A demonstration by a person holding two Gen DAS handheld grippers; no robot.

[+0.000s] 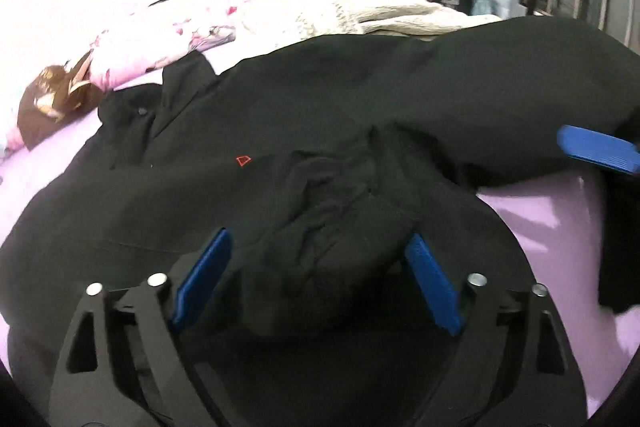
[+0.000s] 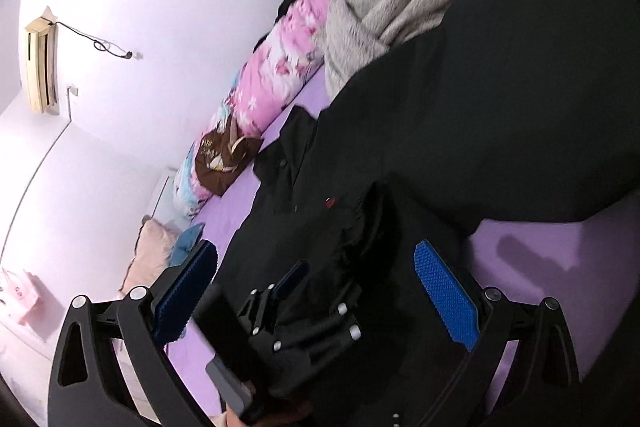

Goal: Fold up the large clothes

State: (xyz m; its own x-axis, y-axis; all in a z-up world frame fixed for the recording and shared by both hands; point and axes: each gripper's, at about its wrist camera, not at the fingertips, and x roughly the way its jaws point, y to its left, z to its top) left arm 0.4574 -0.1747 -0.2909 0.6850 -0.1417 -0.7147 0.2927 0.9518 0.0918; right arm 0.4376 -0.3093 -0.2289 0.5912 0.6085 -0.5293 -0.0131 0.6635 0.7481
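Fold status, landmark = black shirt [image 1: 320, 99], spread across the lilac bed sheet [image 1: 540, 211].

Left of the shirt: brown cushion [image 1: 52, 99], then a pink floral pillow [image 1: 168, 39] beside the collar end. Both clear of the shirt, not in the way.

On the shirt: collar with button toward its left end, small red logo [image 1: 243, 160] near the middle of the front. Body mostly flat. One bunched part, probably a sleeve [image 1: 332, 211], brought in over the front below and right of the logo, still rumpled, not smoothed.

Left gripper [image 1: 320, 267]: released, jaws wide, straddling that bunched part; pads not pressing the cloth. Nothing held.

Right gripper [image 2: 316, 291]: jaws wide too, nothing gripped between its pads; hovering over the lower edge of the shirt, with the left gripper in view between its fingers. One blue pad [image 1: 596, 149] of it also visible at the shirt's right edge in the left wrist view.

Behind the shirt, right half: beige knitted garment [image 1: 400, 13], lying loose, partly overlapped by the shirt's far edge. Apparently unfolded.

Judgement: early. At most one sleeve tucked in, roughly. Left to do: flatten that tuck, bring in the opposite side, fold the length, then the beige piece. Far side of the shirt not fully visible, so state there unknown.
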